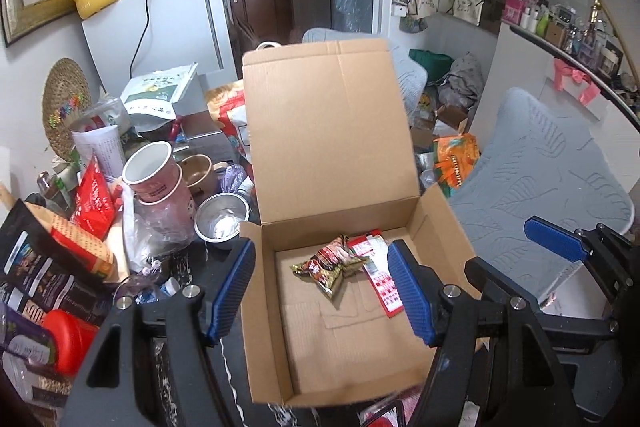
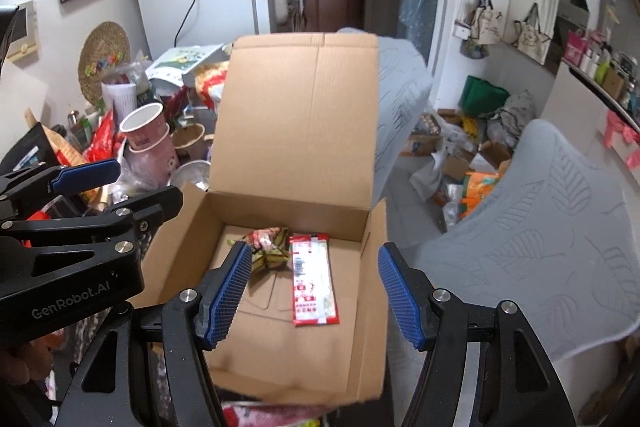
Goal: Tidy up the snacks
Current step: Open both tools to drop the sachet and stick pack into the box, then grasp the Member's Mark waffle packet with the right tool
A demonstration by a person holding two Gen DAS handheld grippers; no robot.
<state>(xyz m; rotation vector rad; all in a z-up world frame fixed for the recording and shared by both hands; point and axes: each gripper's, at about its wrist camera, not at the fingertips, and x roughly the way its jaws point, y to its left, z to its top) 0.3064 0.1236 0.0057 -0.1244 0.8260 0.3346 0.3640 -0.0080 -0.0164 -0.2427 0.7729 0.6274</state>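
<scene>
Now both the left blue-padded gripper (image 1: pixel 322 291) and the right blue-padded gripper (image 2: pixel 314 293) hang released and empty above the open brown cardboard box (image 2: pixel 372 291). Inside, near its back wall, the crinkled foil snack packet (image 1: pixel 330 265) lies left of the flat red-and-white sachet (image 2: pixel 312 279), touching it. Judging by this, a drop-off is done; next comes fetching another snack from the cluttered pile (image 1: pixel 92 203) left of the box.

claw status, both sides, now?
Left claw: open, empty, above the box.
Right claw: open, empty, above the same box.
</scene>
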